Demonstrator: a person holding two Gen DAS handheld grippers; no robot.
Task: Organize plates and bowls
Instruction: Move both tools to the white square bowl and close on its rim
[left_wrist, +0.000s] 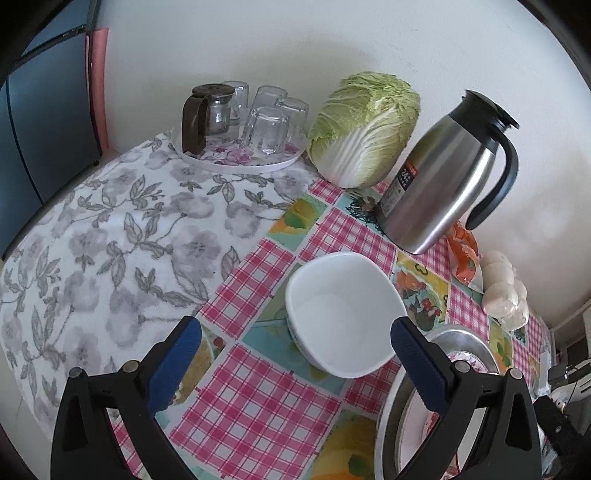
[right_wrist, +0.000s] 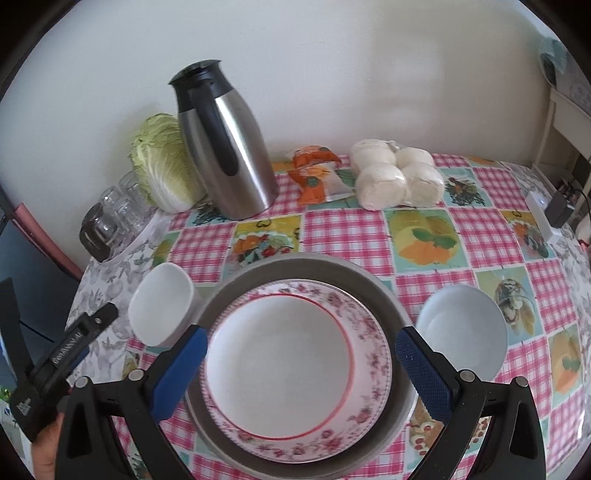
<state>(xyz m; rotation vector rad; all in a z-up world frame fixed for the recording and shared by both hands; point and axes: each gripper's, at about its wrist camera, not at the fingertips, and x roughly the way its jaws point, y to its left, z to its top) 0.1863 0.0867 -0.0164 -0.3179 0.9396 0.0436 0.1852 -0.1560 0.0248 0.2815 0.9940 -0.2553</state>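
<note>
A white bowl (left_wrist: 341, 314) stands on the checked tablecloth, just ahead of my open, empty left gripper (left_wrist: 295, 345). It also shows in the right wrist view (right_wrist: 162, 308), left of a metal pan (right_wrist: 236, 284). A floral-rimmed plate (right_wrist: 295, 365) lies in that pan. The pan's rim shows in the left wrist view (left_wrist: 391, 413). A pale blue bowl (right_wrist: 461, 328) stands right of the pan. My right gripper (right_wrist: 301, 356) is open and empty, above the plate. The left gripper's body (right_wrist: 62, 358) shows at the left of the right wrist view.
A steel thermos jug (left_wrist: 443, 177) (right_wrist: 229, 147) and a cabbage (left_wrist: 364, 129) (right_wrist: 162, 166) stand at the back by the wall. A tray with glasses and a glass pot (left_wrist: 236, 122) sits on the floral cloth. Bagged buns (right_wrist: 397, 177) and an orange packet (right_wrist: 317, 173) lie at the back right.
</note>
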